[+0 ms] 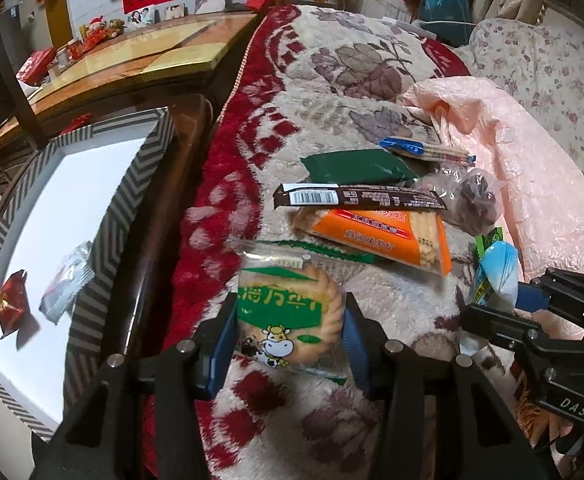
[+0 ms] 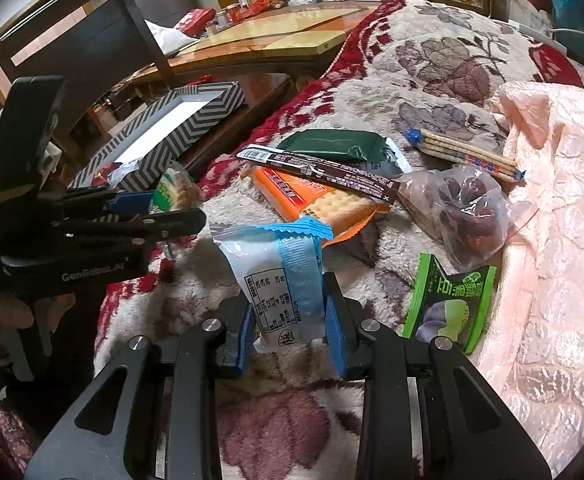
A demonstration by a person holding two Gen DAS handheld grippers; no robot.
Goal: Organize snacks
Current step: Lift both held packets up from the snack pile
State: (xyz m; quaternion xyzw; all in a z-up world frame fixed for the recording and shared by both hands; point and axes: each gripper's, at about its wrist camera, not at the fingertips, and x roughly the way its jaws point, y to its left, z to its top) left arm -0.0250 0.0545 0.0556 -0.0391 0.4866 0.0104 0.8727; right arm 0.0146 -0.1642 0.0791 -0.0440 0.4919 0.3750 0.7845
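Note:
My left gripper (image 1: pixel 290 332) is shut on a clear cookie packet with green print and a cartoon cow (image 1: pixel 288 312), held just above the floral blanket. My right gripper (image 2: pixel 290 320) is shut on a blue and white snack packet (image 2: pixel 278 280); it also shows in the left wrist view (image 1: pixel 498 276). Ahead on the blanket lie an orange cracker pack (image 1: pixel 384 236), a brown bar (image 1: pixel 356 197), a dark green pack (image 1: pixel 356 166), a blue-ended biscuit stick pack (image 1: pixel 428 151), a clear bag of dark fruit (image 2: pixel 468 208) and a green packet (image 2: pixel 452 304).
A chevron-patterned box (image 1: pixel 104 240) with a white inside stands left of the blanket and holds a red packet (image 1: pixel 12 306) and a silver packet (image 1: pixel 66 284). A pink quilt (image 1: pixel 532 168) lies at the right. A wooden table (image 1: pixel 140 52) stands behind.

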